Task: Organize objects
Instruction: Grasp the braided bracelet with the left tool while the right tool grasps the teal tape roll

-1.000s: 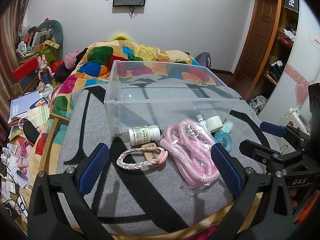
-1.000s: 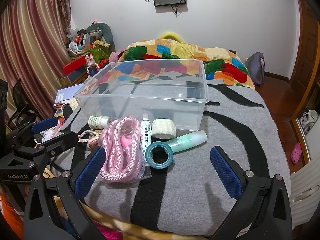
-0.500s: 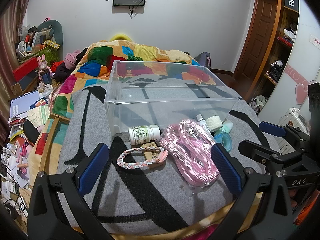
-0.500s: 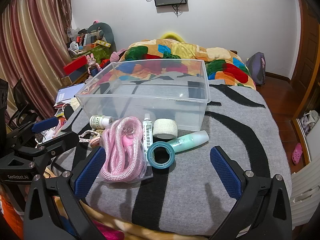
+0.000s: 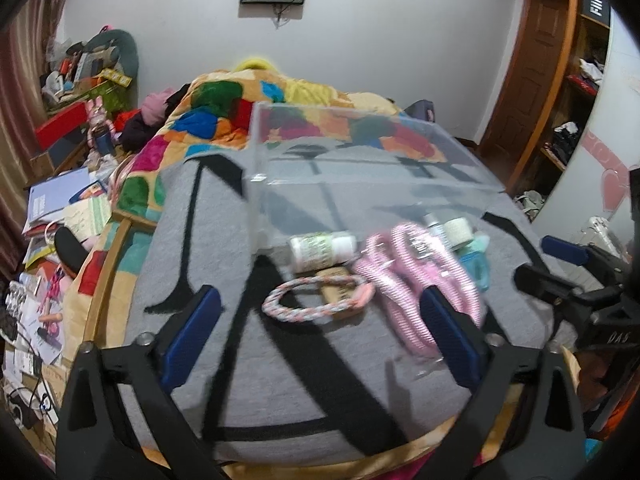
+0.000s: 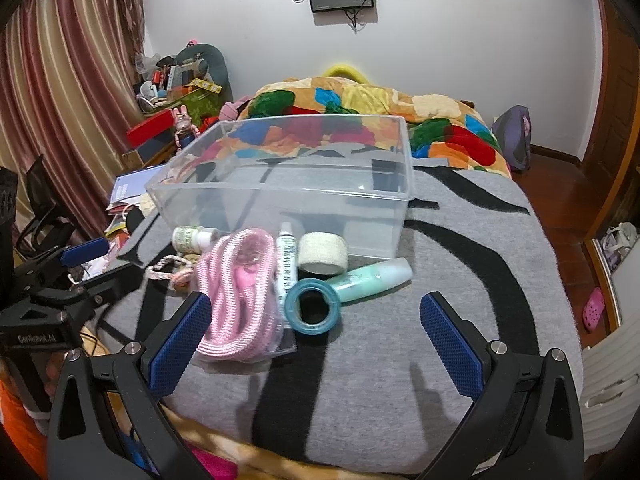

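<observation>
A clear plastic bin stands empty on the grey blanket. In front of it lie a white pill bottle, a braided bracelet, a bagged pink rope, a white tube, a gauze roll, a teal tape ring and a mint bottle. My left gripper is open just short of the bracelet. My right gripper is open just short of the tape ring.
A colourful quilt lies behind the bin. Cluttered shelves and papers are to the left of the bed. A wooden door and shelves are at the right. The bed's front edge is right below both grippers.
Both grippers have moved forward toward the objects, which now look larger and closer. The left view has swung left and is blurred by motion. Both stay open.
</observation>
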Available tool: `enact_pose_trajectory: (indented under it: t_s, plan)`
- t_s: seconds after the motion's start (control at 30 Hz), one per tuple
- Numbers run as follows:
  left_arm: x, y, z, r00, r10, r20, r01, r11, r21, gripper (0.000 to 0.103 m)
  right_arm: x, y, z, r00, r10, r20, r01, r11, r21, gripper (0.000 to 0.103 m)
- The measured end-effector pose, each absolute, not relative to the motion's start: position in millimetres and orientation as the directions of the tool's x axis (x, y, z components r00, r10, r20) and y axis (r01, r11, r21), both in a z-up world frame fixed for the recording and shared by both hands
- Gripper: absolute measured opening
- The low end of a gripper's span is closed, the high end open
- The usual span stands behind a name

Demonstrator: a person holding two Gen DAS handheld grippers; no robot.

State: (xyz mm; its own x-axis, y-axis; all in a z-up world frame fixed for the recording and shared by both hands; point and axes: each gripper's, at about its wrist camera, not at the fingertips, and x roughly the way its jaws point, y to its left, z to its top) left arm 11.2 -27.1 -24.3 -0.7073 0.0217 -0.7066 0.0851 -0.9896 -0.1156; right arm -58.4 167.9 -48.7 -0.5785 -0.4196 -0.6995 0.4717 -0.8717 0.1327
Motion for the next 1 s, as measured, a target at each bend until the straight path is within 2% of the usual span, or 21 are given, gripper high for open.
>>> enact_pose_trajectory:
  t_s: [0.03,0.1,0.33,0.53,0.57,0.6,0.67,0.7,0.77,0.83,1.0]
  plan:
    - [9.1,-30.0,-26.8,-0.697,0.015,-0.716,0.092,-0.990,-0.111,0.086,-60.5,169.9,-50.8,-0.578,-0.416,-0.702,0.466,-0.875,0.134,0.102]
    - [5.0,-38.2,-34.7,-0.676,0.007,-0.737,0.111,-0.988,-0.111,0.085,-65.8,174.0,-55.8,-0.571,-0.407,-0.713,0.453,-0.881,0.140,0.099]
    - [-6.9,-44.7,-58.8,-0.628,0.051,-0.776,0.114,-0.981,-0.156,0.085,-90.2,185.2,-79.9,-0.511,-0.395,-0.763,0.405,-0.894,0.191,0.074]
    - [-8.9,-38.4,-62.4,-0.634,0.039,-0.772,0.095,-0.987,-0.128,0.073,-100.0,181.2,-95.0,-0.480,-0.393,-0.784,0.402,-0.893,0.201,0.056]
    - [-8.3,-37.1,-62.3,-0.638,0.038,-0.769,0.090,-0.988,-0.123,0.070,-100.3,178.6,-96.4,-0.478,-0.392,-0.786,0.408,-0.891,0.197,0.054]
    - [-8.0,-35.1,-61.8,-0.643,0.042,-0.765,0.080,-0.989,-0.121,0.067,-100.0,177.0,-96.6,-0.482,-0.390,-0.785,0.412,-0.891,0.190,0.049]
    - [-7.5,-32.2,-60.4,-0.647,0.058,-0.760,0.062,-0.990,-0.128,0.053,-99.1,172.1,-95.5,-0.484,-0.390,-0.784,0.427,-0.887,0.178,0.034]
    - [-7.6,-30.5,-59.1,-0.651,0.070,-0.755,0.048,-0.990,-0.133,0.049,-98.2,170.4,-95.1,-0.484,-0.391,-0.783,0.434,-0.884,0.173,0.030]
    - [-8.6,-27.8,-57.5,-0.655,0.086,-0.751,0.027,-0.990,-0.138,0.028,-96.1,168.7,-94.4,-0.487,-0.387,-0.783,0.441,-0.883,0.162,0.018]
    - [-9.1,-24.7,-56.0,-0.656,0.098,-0.748,0.010,-0.990,-0.138,0.011,-93.9,169.3,-92.8,-0.490,-0.388,-0.781,0.446,-0.881,0.158,0.014]
    - [-4.5,-28.1,-48.4,-0.672,0.096,-0.734,0.019,-0.989,-0.147,0.008,-86.7,174.9,-83.7,-0.514,-0.391,-0.763,0.454,-0.879,0.145,0.011]
